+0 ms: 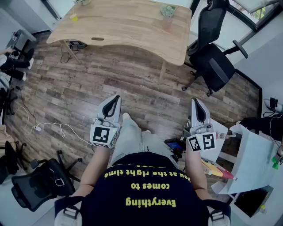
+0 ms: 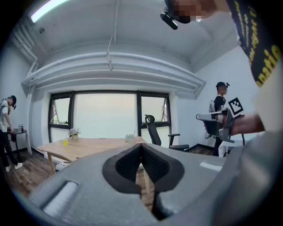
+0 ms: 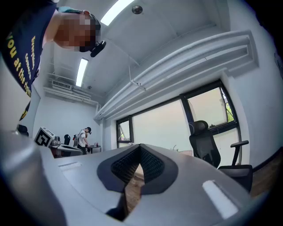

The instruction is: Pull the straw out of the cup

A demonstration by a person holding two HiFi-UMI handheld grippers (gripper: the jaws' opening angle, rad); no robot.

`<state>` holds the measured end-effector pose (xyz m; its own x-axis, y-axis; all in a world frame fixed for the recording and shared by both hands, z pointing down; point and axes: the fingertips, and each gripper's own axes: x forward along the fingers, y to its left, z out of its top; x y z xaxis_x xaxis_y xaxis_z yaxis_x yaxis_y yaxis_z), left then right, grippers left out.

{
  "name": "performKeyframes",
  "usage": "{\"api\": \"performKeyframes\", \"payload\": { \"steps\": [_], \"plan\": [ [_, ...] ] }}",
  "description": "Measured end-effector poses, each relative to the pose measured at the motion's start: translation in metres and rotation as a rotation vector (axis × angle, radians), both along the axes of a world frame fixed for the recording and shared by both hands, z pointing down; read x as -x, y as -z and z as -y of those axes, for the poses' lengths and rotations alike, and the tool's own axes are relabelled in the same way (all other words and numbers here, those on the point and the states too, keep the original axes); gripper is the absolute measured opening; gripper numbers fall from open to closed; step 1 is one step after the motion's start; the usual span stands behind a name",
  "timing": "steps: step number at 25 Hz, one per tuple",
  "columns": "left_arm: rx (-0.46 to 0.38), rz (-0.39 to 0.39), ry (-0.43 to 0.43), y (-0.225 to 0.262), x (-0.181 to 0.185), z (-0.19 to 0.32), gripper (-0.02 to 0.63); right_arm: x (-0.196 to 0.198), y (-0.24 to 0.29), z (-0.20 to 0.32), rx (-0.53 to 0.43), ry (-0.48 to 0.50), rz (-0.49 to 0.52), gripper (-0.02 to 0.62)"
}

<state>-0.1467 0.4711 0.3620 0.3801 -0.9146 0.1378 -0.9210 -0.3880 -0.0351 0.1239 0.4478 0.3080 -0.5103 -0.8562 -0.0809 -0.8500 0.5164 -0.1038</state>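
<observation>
At waist height, held level side by side:

1. Left gripper (image 1: 116,99): jaws fully together, ribbed pads (image 2: 152,164) meeting at the tips, nothing between them.
2. Right gripper (image 1: 195,101): jaws likewise pressed together and empty (its marker cube faces up toward the head camera).

Below both grippers: dark wood-plank floor (image 1: 88,84).

Well ahead of both grippers: light wooden table (image 1: 128,26), out of reach of either set of tips.

On the table, toward its far right corner, ahead and between the lines of the two grippers, nearer the right one's: clear cup (image 1: 168,12), upright and untouched. The straw is too small to make out at this range.

On the table's far left, ahead of the left gripper and off to its outer side: small yellow object (image 1: 74,17).

Ahead of the right gripper, just beside the table's right end: black office chair (image 1: 214,64).
</observation>
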Motion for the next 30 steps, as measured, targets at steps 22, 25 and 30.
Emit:
{"api": "performKeyframes", "payload": {
  "steps": [22, 25, 30],
  "plan": [
    [0.004, -0.03, 0.018, 0.001, -0.006, 0.008, 0.0, -0.021, 0.014, 0.0, -0.023, 0.001, 0.117, 0.006],
    [0.014, -0.031, 0.018, -0.003, -0.005, 0.015, 0.0, -0.021, 0.01, 0.006, -0.013, 0.002, 0.115, 0.006],
    [0.011, -0.035, 0.013, -0.005, -0.005, 0.039, 0.0, -0.023, 0.006, 0.023, -0.005, -0.009, 0.114, 0.006]
  ]
}}
